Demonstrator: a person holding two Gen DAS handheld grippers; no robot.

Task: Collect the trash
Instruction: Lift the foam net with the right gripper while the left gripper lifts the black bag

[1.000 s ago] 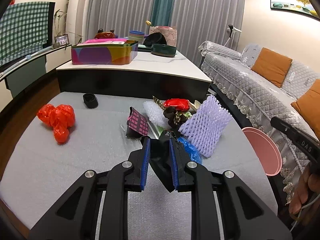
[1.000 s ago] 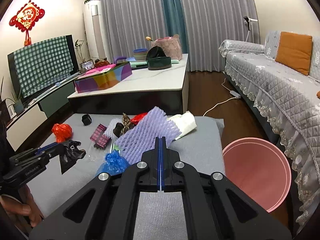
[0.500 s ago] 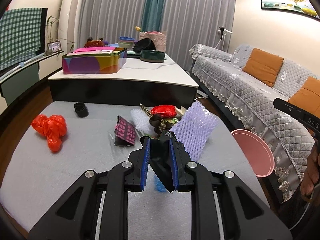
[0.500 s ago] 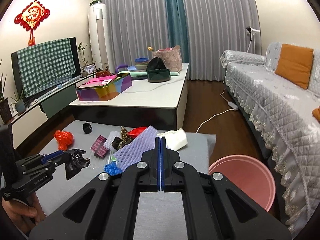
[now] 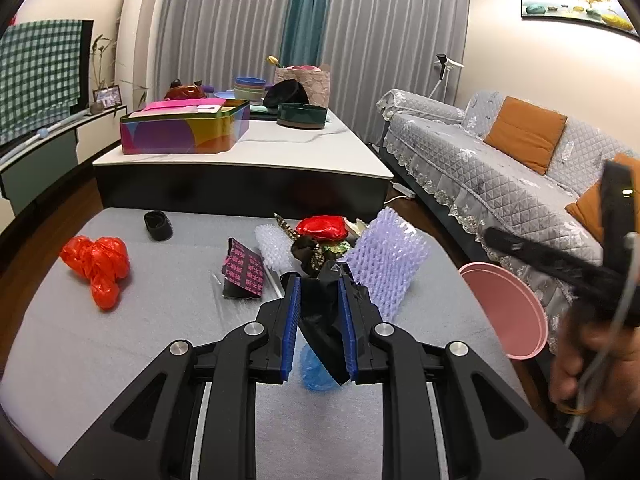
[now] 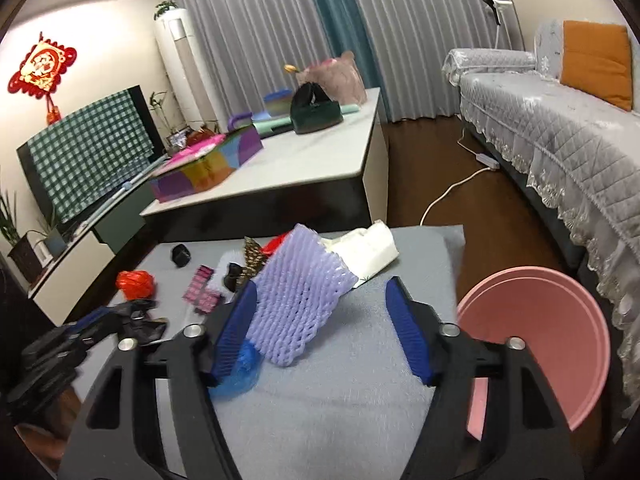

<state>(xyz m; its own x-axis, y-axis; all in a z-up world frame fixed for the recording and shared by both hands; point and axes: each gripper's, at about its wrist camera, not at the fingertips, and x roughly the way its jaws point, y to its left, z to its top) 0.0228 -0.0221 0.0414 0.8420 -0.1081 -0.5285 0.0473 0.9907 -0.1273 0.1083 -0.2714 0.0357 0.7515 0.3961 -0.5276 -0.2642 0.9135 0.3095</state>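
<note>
Two tools now differ: the right tool [image 6: 324, 328] has spread wide since a half-second ago.
It looks aimed at the purple foam net [image 6: 298, 304] on the grey table [image 6: 360, 408], while the left tool [image 5: 319, 312] stays clamped on a black bag scrap [image 5: 320, 320]. Beside the table, the pink bin [image 6: 560, 320] shows nothing inside.

Black hand-held gripper [image 5: 318, 308], blue ribbed pads [image 5: 289, 330], silver screws.
</note>
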